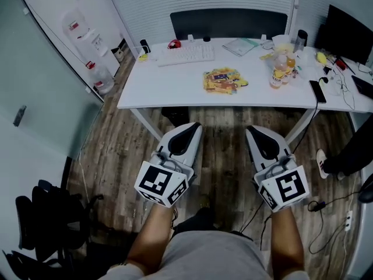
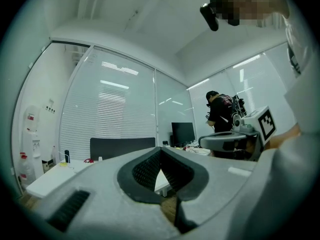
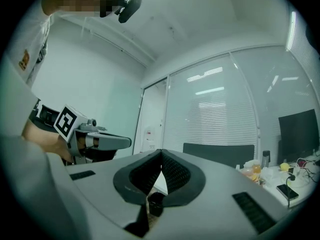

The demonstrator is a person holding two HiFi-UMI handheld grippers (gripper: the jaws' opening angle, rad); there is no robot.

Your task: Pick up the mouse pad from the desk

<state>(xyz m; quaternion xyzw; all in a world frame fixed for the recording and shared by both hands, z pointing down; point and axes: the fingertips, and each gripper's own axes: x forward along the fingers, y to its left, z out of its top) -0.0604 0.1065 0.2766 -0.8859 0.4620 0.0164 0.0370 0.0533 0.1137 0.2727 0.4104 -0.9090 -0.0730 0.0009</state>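
Note:
A pale green flat sheet [image 1: 240, 46], possibly the mouse pad, lies at the back of the white desk [image 1: 175, 89]. A red mouse [image 1: 173, 44] sits beside a white keyboard [image 1: 186, 55]. Both grippers hang over the wooden floor in front of the desk, pointing toward it. My left gripper [image 1: 193, 126] is shut with nothing in it, and my right gripper [image 1: 249, 129] is likewise shut and empty. In the left gripper view the jaws [image 2: 160, 159] meet, with the desk [image 2: 50, 180] far ahead. The right gripper [image 3: 161, 163] shows the same in its own view.
Yellow snack packets [image 1: 221, 80] lie mid-desk; bottles [image 1: 281, 69] and a phone [image 1: 317, 91] stand to the right. A dark chair back [image 1: 227, 23] is behind the desk, a monitor [image 1: 349, 34] far right, a water dispenser [image 1: 87, 45] left, a black chair [image 1: 41, 220] at bottom left.

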